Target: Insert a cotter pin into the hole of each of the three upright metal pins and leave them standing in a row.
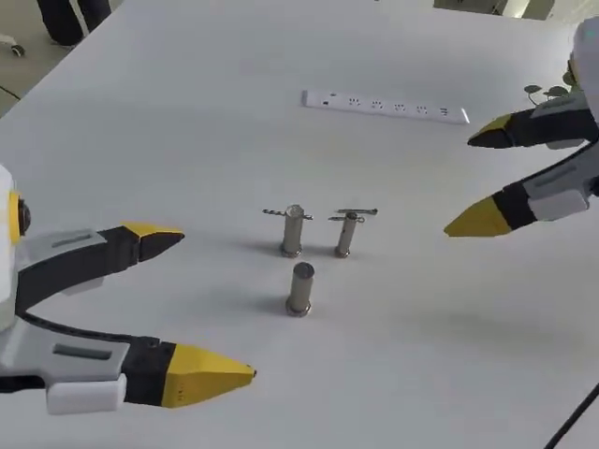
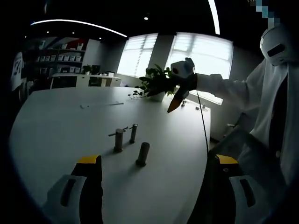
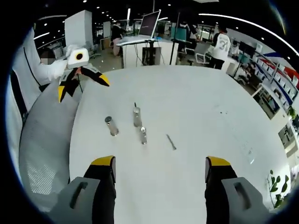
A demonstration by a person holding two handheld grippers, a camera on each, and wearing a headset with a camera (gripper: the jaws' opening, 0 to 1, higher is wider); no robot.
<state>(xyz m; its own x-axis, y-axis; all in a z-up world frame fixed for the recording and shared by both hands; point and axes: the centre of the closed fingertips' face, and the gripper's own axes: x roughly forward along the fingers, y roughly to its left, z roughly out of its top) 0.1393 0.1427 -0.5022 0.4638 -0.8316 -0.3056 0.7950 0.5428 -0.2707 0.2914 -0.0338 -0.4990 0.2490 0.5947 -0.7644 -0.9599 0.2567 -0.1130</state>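
Three upright metal pins stand on the white table point(image 1: 187, 122). The left back pin point(image 1: 293, 231) carries a cotter pin point(image 1: 281, 214) through its top. The right back pin point(image 1: 347, 232) has a thin cotter pin point(image 1: 354, 214) at its top. The front pin point(image 1: 299, 288) has a bare top. A loose cotter pin point(image 3: 171, 142) lies on the table beside the pins. My left gripper point(image 1: 211, 304) is open and empty, left of the front pin. My right gripper point(image 1: 460, 185) is open and empty, held above the table to the right of the pins.
A white power strip point(image 1: 384, 105) lies on the far side of the table. A potted plant point(image 2: 156, 84) stands at the table's end. The table edge point(image 2: 205, 140) runs close on the person's side. People and desks stand beyond the table in the right gripper view.
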